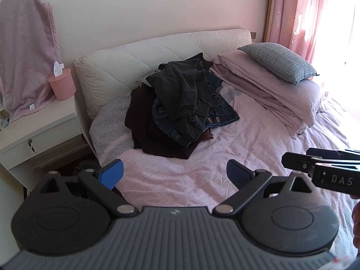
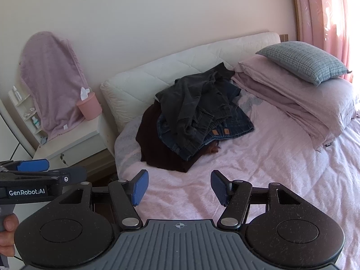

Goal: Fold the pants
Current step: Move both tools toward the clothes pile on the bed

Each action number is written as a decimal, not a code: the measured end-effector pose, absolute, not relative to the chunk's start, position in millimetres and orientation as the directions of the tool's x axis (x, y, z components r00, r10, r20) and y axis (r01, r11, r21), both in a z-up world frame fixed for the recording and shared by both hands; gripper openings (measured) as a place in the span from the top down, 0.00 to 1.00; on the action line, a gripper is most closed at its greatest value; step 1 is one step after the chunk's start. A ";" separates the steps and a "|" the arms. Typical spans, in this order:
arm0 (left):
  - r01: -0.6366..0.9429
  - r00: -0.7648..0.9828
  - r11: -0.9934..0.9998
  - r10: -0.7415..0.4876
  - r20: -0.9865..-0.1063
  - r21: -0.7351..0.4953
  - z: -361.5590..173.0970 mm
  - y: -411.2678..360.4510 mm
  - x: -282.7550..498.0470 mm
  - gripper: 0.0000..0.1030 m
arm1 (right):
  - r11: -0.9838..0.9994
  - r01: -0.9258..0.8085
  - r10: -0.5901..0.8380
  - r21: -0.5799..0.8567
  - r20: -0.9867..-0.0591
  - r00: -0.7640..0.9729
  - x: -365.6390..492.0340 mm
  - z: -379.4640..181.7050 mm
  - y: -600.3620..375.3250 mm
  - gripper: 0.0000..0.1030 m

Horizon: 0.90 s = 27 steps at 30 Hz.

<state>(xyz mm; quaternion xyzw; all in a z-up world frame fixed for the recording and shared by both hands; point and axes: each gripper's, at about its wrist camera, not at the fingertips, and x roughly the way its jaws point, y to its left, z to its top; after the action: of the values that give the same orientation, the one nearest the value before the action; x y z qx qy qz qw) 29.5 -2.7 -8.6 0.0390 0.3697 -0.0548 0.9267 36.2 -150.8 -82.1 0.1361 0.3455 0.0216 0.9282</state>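
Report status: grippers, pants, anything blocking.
Left gripper open, empty. Right gripper open, empty. Pants pile unfolded by headboard, untouched. Pink bedspread bare between grippers and pile.

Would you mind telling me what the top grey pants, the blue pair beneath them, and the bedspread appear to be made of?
The grey pants look like faded, matte washed denim or heavy cotton, with thick seams. The blue pair seems to be dark denim, given its contrast stitching and brown leather-like waistband patches. The pink bedspread looks like soft, fuzzy terry or fleece, with a nubby, wrinkled surface.
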 end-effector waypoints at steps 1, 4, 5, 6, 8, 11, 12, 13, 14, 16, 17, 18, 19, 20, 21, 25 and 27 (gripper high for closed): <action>0.130 0.720 0.991 -0.073 -0.691 0.032 -8.7 -3.0 30.9 0.06 | 0.962 0.055 0.134 0.268 -0.637 0.759 37.5 -82.3 -151.1 0.43; 0.134 0.716 0.991 -0.074 -0.694 0.032 -9.6 -5.1 35.0 0.06 | 0.961 0.060 0.133 0.270 -0.640 0.756 41.2 -83.7 -153.6 0.43; 0.135 0.713 0.990 -0.075 -0.697 0.032 -9.6 -5.3 37.8 0.06 | 0.961 0.062 0.132 0.271 -0.642 0.755 42.0 -84.6 -154.9 0.43; 0.138 0.711 0.990 -0.076 -0.699 0.032 -10.3 -6.3 39.0 0.06 | 0.960 0.064 0.132 0.273 -0.644 0.754 42.7 -85.4 -155.9 0.43; 0.143 0.707 0.989 -0.079 -0.703 0.032 -11.5 -7.4 42.7 0.06 | 0.959 0.069 0.132 0.276 -0.646 0.752 44.8 -87.2 -158.7 0.43; 0.150 0.699 0.988 -0.081 -0.711 0.035 -14.7 -9.3 48.4 0.06 | 0.956 0.085 0.127 0.282 -0.654 0.746 50.8 -90.6 -162.3 0.43; 0.153 0.696 0.988 -0.082 -0.714 0.035 -16.1 -9.4 50.1 0.06 | 0.954 0.090 0.127 0.286 -0.657 0.743 53.0 -92.0 -162.7 0.43; 0.155 0.693 0.987 -0.083 -0.716 0.036 -17.0 -9.3 52.6 0.06 | 0.952 0.092 0.130 0.291 -0.659 0.741 54.9 -93.3 -163.4 0.43; 0.157 0.690 0.987 -0.082 -0.720 0.037 -18.3 -9.3 55.1 0.06 | 0.951 0.096 0.131 0.295 -0.662 0.738 57.0 -94.9 -164.1 0.43; 0.162 0.683 0.986 -0.080 -0.726 0.043 -21.2 -9.1 62.0 0.06 | 0.947 0.112 0.126 0.301 -0.669 0.733 60.9 -98.2 -165.8 0.43; 0.164 0.680 0.985 -0.079 -0.729 0.046 -22.9 -8.6 65.2 0.06 | 0.944 0.121 0.123 0.306 -0.671 0.732 63.6 -99.9 -166.7 0.43; 0.168 0.678 0.985 -0.081 -0.730 0.048 -24.6 -7.9 68.7 0.06 | 0.940 0.130 0.124 0.315 -0.671 0.731 66.1 -101.8 -168.2 0.43; 0.173 0.676 0.984 -0.082 -0.733 0.049 -26.3 -7.4 72.7 0.06 | 0.936 0.137 0.126 0.325 -0.671 0.731 68.0 -103.7 -170.0 0.43; 0.178 0.672 0.983 -0.083 -0.736 0.052 -27.9 -6.6 77.5 0.06 | 0.930 0.146 0.129 0.337 -0.672 0.730 70.2 -106.0 -171.9 0.43; 0.183 0.668 0.982 -0.084 -0.739 0.054 -30.4 -6.0 82.4 0.06 | 0.925 0.154 0.131 0.349 -0.671 0.730 71.7 -108.1 -173.7 0.43; 0.212 0.648 0.975 -0.093 -0.756 0.061 -40.6 -1.3 109.5 0.06 | 0.901 0.202 0.124 0.385 -0.673 0.730 88.5 -116.0 -181.5 0.43; 0.228 0.633 0.971 -0.099 -0.768 0.063 -47.1 2.5 128.3 0.06 | 0.887 0.231 0.117 0.400 -0.678 0.726 100.9 -121.9 -184.9 0.42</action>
<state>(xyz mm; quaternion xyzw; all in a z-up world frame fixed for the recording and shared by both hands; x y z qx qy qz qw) 128.3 2.5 -47.1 0.0773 0.4187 -0.0909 0.9002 100.9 -184.9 -121.9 0.2357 0.3690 -0.0317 0.8985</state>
